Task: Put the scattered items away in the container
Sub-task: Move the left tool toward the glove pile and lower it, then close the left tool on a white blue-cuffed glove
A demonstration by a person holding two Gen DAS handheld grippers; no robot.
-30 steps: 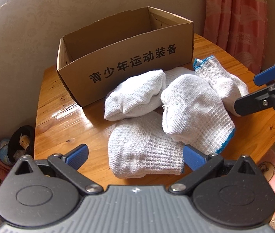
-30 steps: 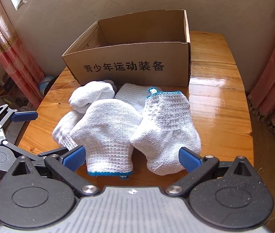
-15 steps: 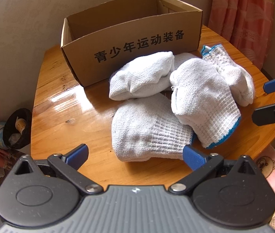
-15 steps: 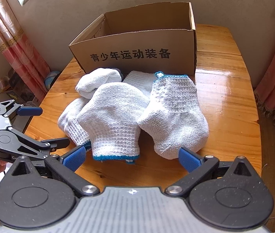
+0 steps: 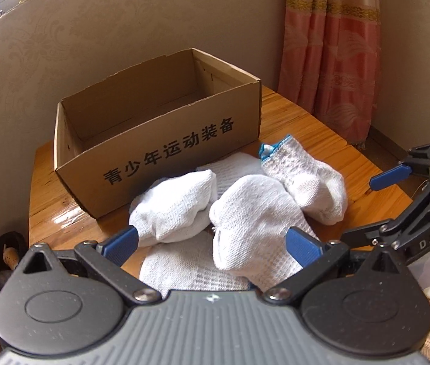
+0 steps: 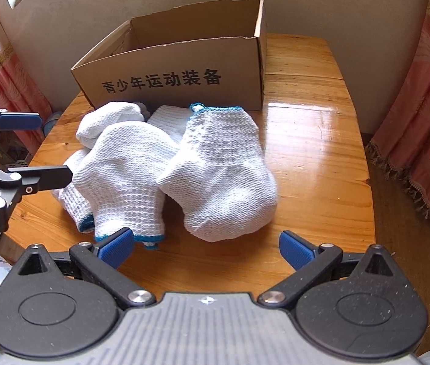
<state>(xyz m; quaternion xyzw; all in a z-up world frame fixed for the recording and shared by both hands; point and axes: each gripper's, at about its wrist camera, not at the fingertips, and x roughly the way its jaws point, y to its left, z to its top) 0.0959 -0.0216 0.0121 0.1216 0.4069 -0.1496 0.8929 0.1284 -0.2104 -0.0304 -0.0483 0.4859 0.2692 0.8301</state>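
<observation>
The glossy, rounded wooden worktop point(image 6: 312, 140) carries an open rectangular corrugated cardboard box point(image 6: 178, 70) printed with black characters. A heap of white knitted cotton gloves point(image 6: 166, 164), some with blue-edged ribbed cuffs, lies on the worktop just in front of the box. The left gripper point(image 5: 212, 245) jaws are spread wide over the heap. The right gripper point(image 6: 206, 249) jaws are likewise apart, holding nothing.

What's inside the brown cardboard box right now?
The left wrist view shows only bare inner walls of the brown cardboard box; its front wall hides the floor. The white knitted gloves all lie outside on the wooden table.
</observation>
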